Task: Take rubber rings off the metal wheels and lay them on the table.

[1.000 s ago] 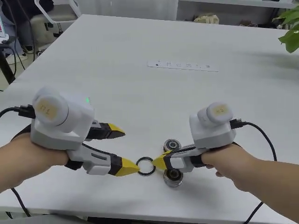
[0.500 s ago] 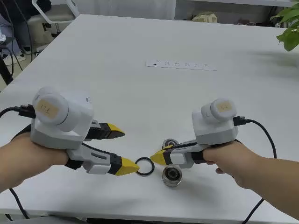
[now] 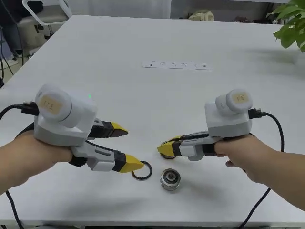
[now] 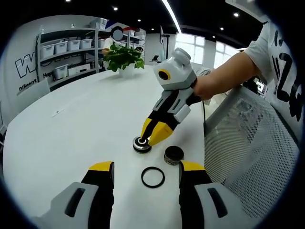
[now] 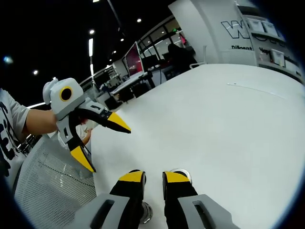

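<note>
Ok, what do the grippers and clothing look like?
The left gripper and right gripper: light grey bodies, black jaws, pointed yellow tips, a round labelled pod on top, a black cable each. Green light on the left one. Shirt: white, black lettering.

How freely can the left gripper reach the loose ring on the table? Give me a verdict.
Probably yes: the left gripper is open, the ring lies flat between its jaw tips, nothing covering it.

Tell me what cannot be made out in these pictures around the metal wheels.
- Head view: the right gripper hides the far metal wheel.
- Right gripper view: its own jaws cover that wheel; grip unclear.
- Head view: marks on the white strip are too small.
</note>
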